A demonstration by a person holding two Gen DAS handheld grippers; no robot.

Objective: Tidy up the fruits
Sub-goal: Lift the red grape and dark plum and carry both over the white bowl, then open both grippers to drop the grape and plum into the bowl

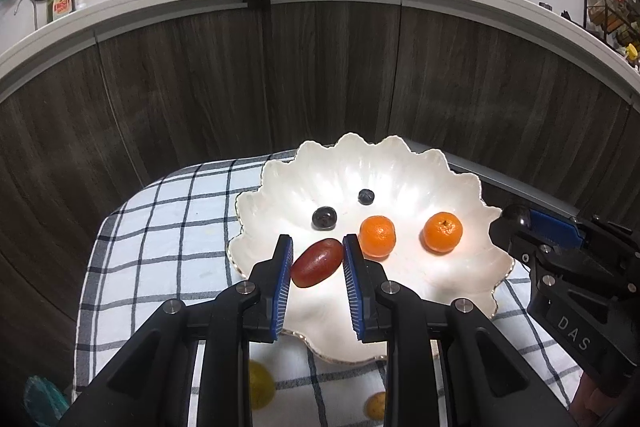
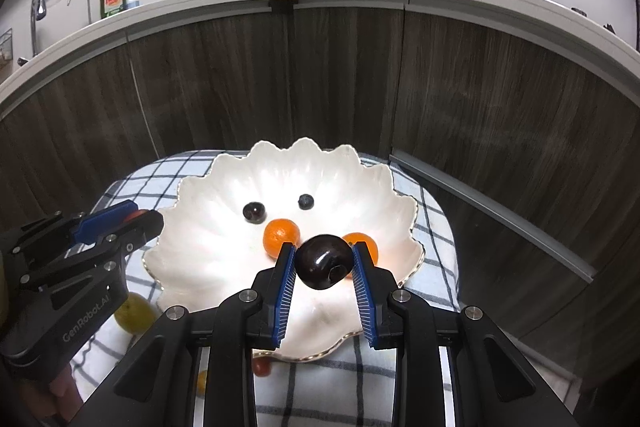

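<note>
A white scalloped dish (image 1: 452, 279) (image 2: 192, 259) sits on a checked cloth. In it lie two small oranges (image 1: 377, 236) (image 1: 443, 231) (image 2: 281, 235), a dark grape (image 1: 324, 218) (image 2: 254, 212) and a blueberry (image 1: 366, 196) (image 2: 306, 201). My left gripper (image 1: 317, 263) is shut on an oblong red grape (image 1: 317, 263) above the dish's near left part. My right gripper (image 2: 324, 262) is shut on a round dark plum-like fruit (image 2: 324, 262) over the dish's near right part. Each gripper shows at the edge of the other's view (image 1: 532, 227) (image 2: 120, 217).
On the checked cloth (image 1: 160, 227) near the dish lie a yellow-green fruit (image 1: 260, 385) (image 2: 134, 313), a small yellow fruit (image 1: 376, 405) and a small red fruit (image 2: 262, 367). Dark wood cabinet fronts (image 1: 320, 75) rise just behind the table. A grey rail (image 2: 492, 215) runs at the right.
</note>
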